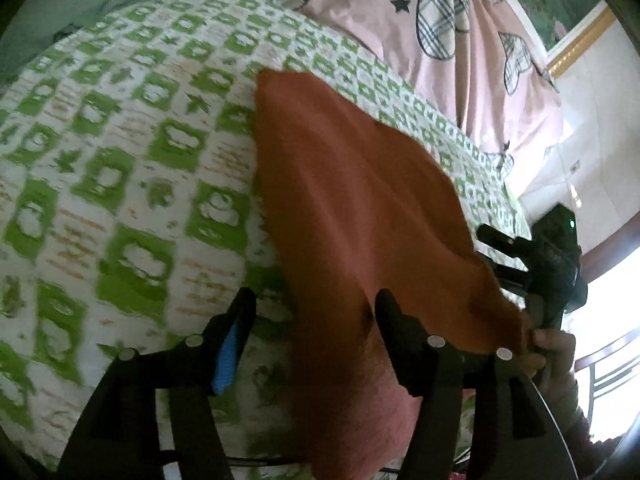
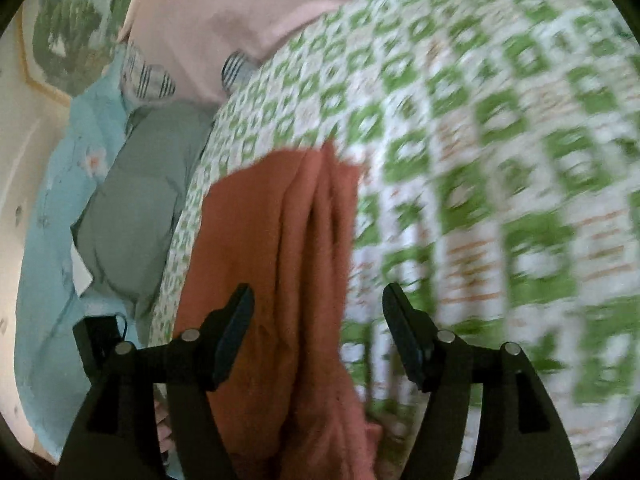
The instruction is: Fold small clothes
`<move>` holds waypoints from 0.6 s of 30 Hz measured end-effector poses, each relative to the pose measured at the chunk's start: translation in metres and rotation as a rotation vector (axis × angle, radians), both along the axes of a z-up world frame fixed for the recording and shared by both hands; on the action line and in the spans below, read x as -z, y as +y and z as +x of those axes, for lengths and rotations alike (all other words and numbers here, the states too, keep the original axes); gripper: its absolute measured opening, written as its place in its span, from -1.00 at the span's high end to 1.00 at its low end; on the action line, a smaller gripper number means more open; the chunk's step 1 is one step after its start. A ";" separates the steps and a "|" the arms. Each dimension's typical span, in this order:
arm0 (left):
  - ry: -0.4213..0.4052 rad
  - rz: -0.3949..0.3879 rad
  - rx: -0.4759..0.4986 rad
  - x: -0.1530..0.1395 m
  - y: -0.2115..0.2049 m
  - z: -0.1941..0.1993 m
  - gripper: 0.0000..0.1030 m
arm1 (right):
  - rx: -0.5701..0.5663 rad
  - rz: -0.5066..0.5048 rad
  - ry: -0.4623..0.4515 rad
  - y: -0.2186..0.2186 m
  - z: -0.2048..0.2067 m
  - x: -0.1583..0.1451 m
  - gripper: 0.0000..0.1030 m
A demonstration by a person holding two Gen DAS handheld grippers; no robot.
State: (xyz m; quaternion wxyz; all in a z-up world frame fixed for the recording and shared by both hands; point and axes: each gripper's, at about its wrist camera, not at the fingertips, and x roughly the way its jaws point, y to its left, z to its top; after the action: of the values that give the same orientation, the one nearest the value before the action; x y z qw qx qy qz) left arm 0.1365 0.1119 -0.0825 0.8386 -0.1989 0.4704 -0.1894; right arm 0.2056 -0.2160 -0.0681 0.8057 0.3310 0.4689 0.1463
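A bed fills both views, covered by a white bedsheet (image 1: 120, 152) with green squares and stars. Both pictures are a bit blurry.

In the left wrist view, a pale green cloth (image 1: 60, 4) lies at the far left top. Next comes the checked sheet. In the middle, the orange cloth (image 1: 352, 200) stretches over the sheet from the far end down toward the camera. The left gripper (image 1: 314, 320) has its two black fingers wide apart, and the cloth hangs down between them. One finger has a blue pad (image 1: 226, 356) on its inside. The cloth lies against the finger on the right, but the fingers are not pressing it. Behind the sheet is a pink blanket (image 1: 460, 92) with checked hearts and black stars. At the far right, the right gripper (image 1: 520, 264) sits at the cloth's edge, and a hand (image 1: 556, 356) is just below it. A framed picture (image 1: 560, 8) hangs on the wall.

In the right wrist view, a light blue flowery sheet (image 2: 52, 240) is on the left, then a grey pillow (image 2: 136, 208). The orange cloth (image 2: 280, 260) lies bunched in long folds in the middle. The right gripper (image 2: 318, 312) also has its fingers wide apart, with the cloth running between them and nothing squeezed. The checked sheet (image 2: 500, 160) fills the right side.
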 end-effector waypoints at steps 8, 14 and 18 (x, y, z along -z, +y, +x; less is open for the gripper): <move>-0.009 -0.025 -0.079 -0.011 0.015 0.039 -0.29 | -0.028 -0.028 -0.068 0.018 0.023 -0.024 -0.31; 0.031 -0.049 -0.085 -0.004 0.011 0.075 -0.29 | -0.088 -0.089 -0.057 0.046 0.055 -0.017 -0.29; 0.050 -0.041 -0.088 0.004 0.009 0.084 -0.29 | -0.090 -0.136 0.013 0.052 0.076 0.002 0.15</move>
State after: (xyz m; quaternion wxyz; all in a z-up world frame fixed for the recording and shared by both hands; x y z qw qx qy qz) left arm 0.2207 0.1213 -0.0867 0.8300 -0.2411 0.4780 -0.1567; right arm 0.2815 -0.1641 -0.0701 0.8160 0.2551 0.4972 0.1480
